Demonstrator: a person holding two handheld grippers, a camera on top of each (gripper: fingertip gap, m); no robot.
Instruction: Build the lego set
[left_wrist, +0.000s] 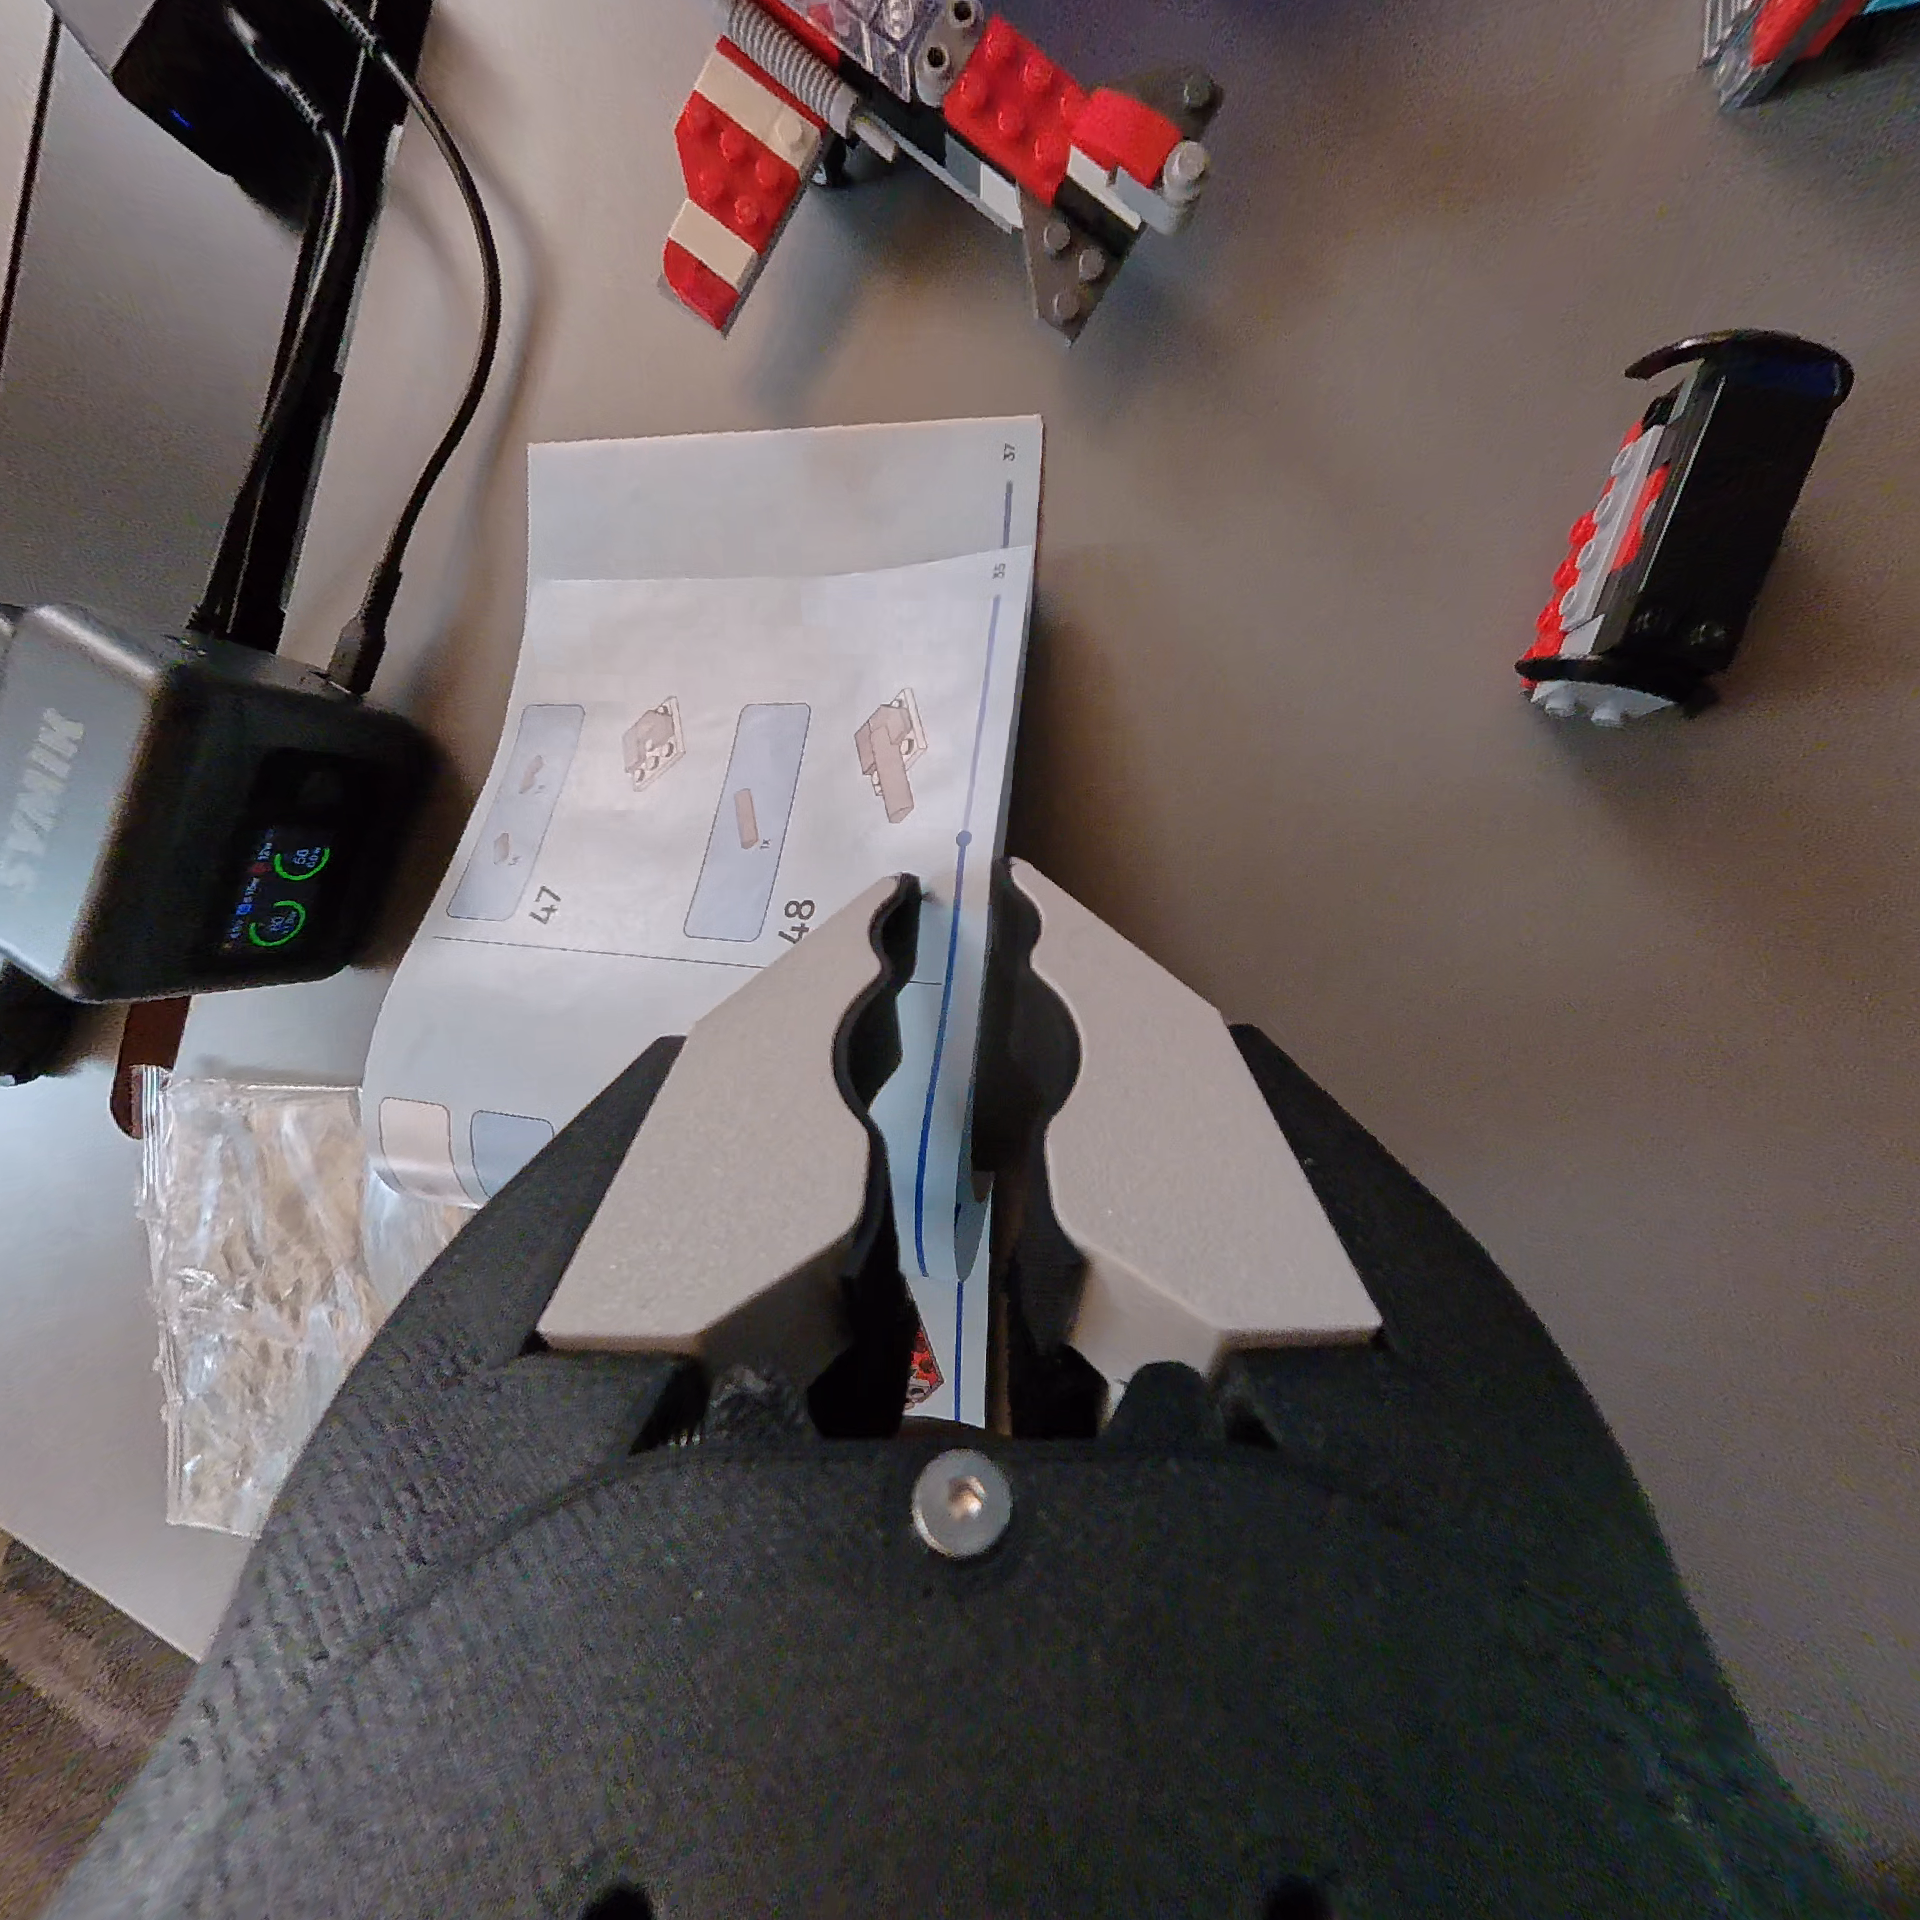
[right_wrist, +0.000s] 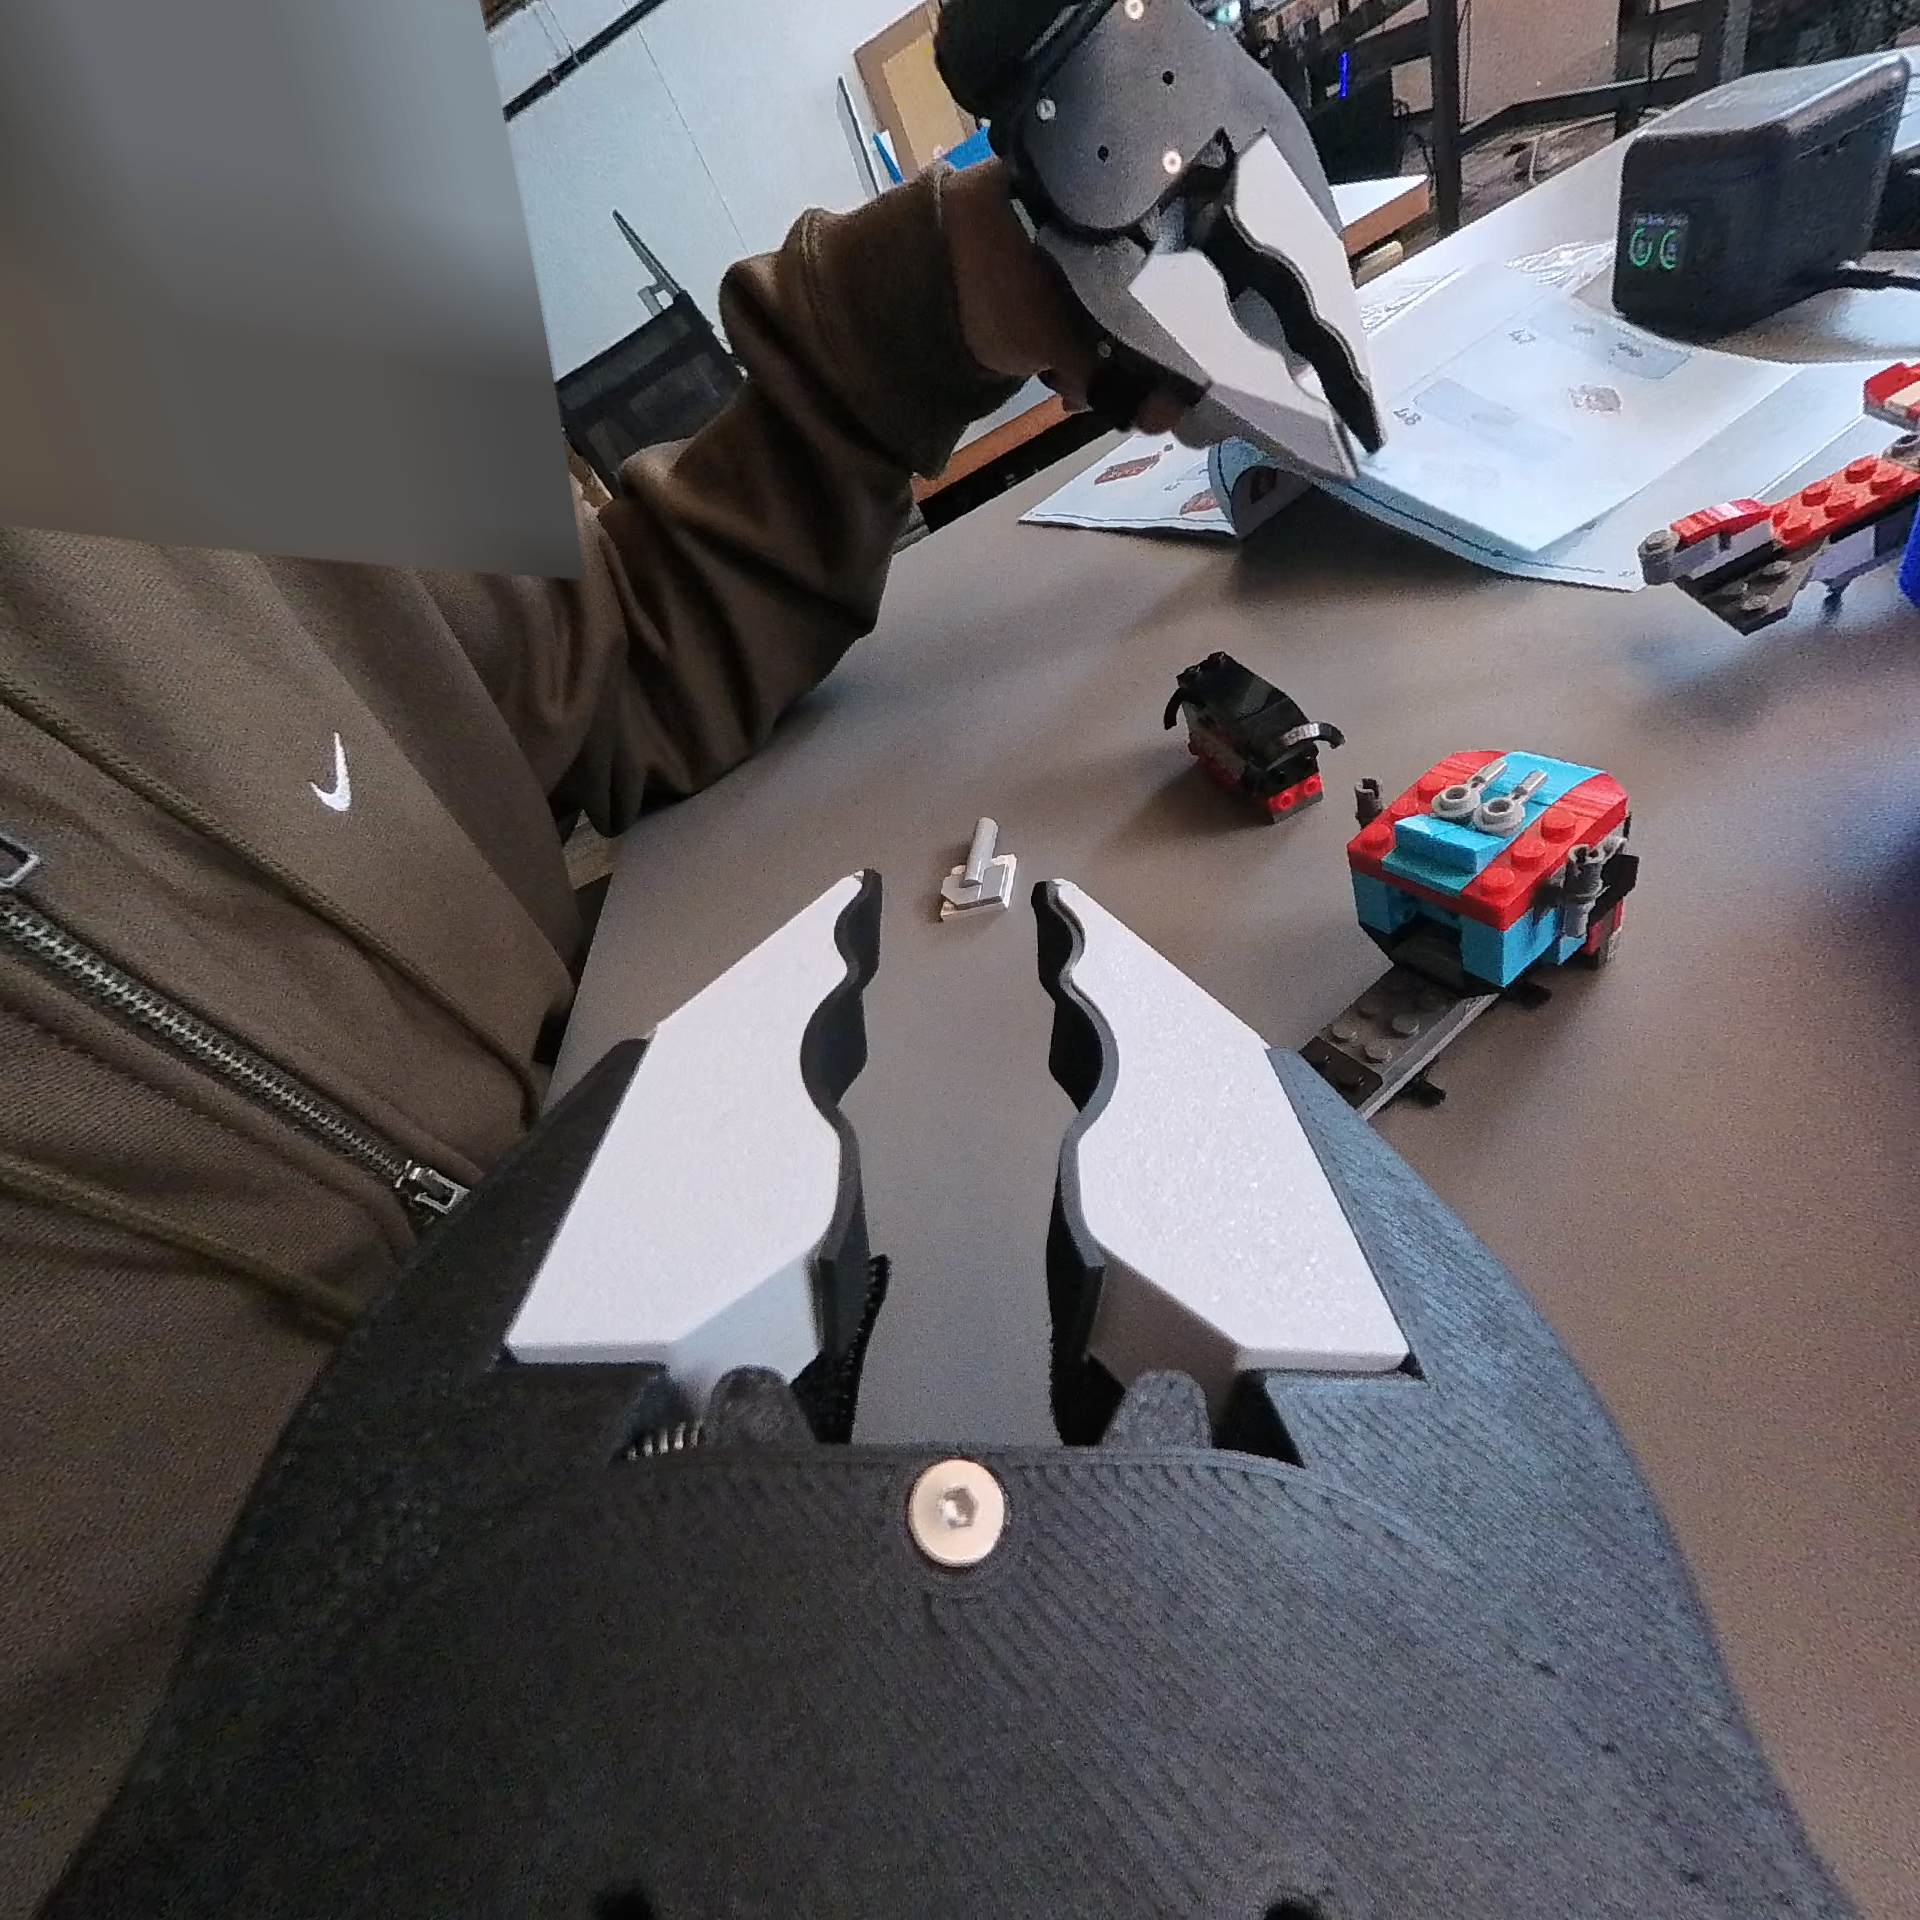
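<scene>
Grey table; brick models flank left fingers around booklet page.

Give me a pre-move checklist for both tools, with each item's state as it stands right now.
1. Left tool astride the lifted page edge of the instruction booklet: ok.
2. Left pads pressing the page: cannot tell.
3. Right tool open, nothing held: ok.
4. Small grey brick piece lies just beyond the right tips, untouched: ok.
5. Black-and-red brick assembly and red-and-blue brick assembly stand apart from both tools: ok.
</scene>
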